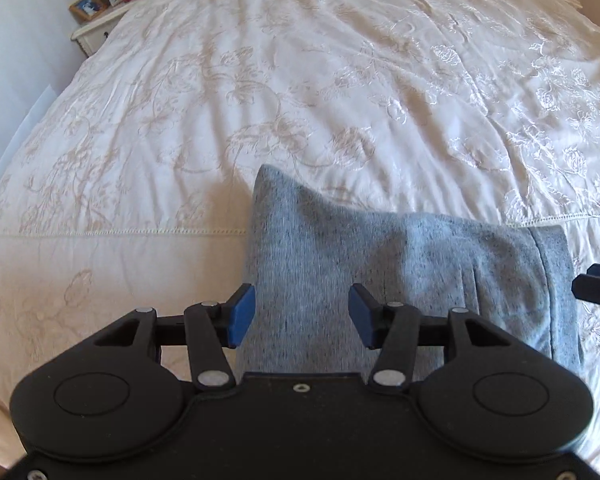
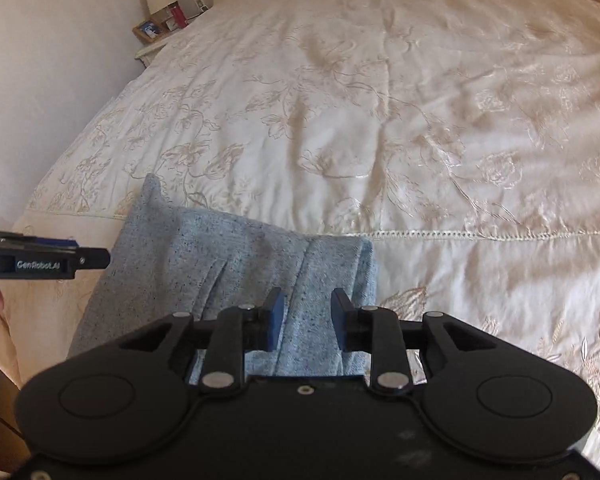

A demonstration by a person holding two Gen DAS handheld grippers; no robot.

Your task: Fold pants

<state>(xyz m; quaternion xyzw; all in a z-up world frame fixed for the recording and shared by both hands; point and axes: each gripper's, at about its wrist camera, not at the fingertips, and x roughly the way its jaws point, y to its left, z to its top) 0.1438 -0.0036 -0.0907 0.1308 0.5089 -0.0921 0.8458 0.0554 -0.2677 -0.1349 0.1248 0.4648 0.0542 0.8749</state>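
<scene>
The blue-grey speckled pants (image 1: 400, 264) lie folded in a compact stack at the near edge of the bed, also in the right wrist view (image 2: 228, 272). One corner of the stack sticks up at the far left. My left gripper (image 1: 302, 316) is open, its blue pads apart just above the left part of the stack, holding nothing. My right gripper (image 2: 306, 318) is open over the stack's right end near the hem band, holding nothing. Each gripper shows at the edge of the other's view: the right one (image 1: 596, 284), the left one (image 2: 40, 264).
The cream embroidered bedspread (image 1: 300, 100) covers the whole bed (image 2: 420, 120). A white nightstand (image 1: 96, 28) with a lamp, a picture frame and a red can stands at the far left by the wall. A stitched seam runs across the cover near the pants.
</scene>
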